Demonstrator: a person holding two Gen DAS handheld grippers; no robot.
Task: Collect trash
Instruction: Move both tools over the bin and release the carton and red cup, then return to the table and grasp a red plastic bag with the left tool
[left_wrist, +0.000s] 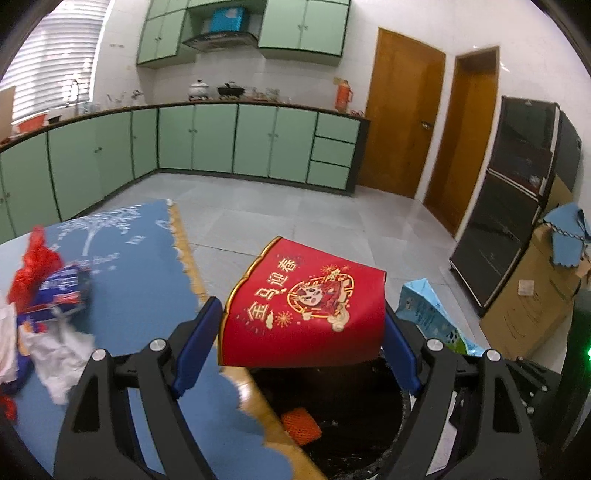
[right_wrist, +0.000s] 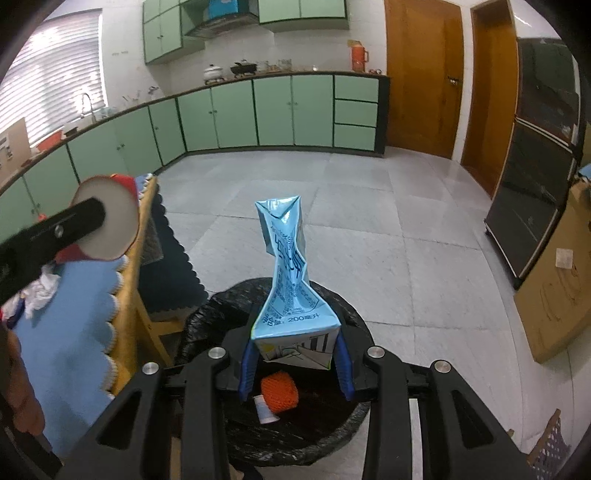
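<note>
Both tools hold trash over the bin (right_wrist: 207, 314): the right tool (right_wrist: 293, 363) pinches the carton (right_wrist: 288, 288) directly above its mouth, while the left tool (left_wrist: 301, 339) grips the red cup (left_wrist: 306, 310) nearer the worktop edge (left_wrist: 258, 398).

A paper cup (left_wrist: 306, 314) is held between the left gripper (left_wrist: 299, 339) fingers above the bin (right_wrist: 207, 317) rim; a carton (right_wrist: 291, 291) is held in the right gripper (right_wrist: 295, 365) over the bin; a net (right_wrist: 279, 396) lies inside; the table (left_wrist: 147, 280) stands left of the bin, with wrappers (left_wrist: 51, 295) on it
</note>
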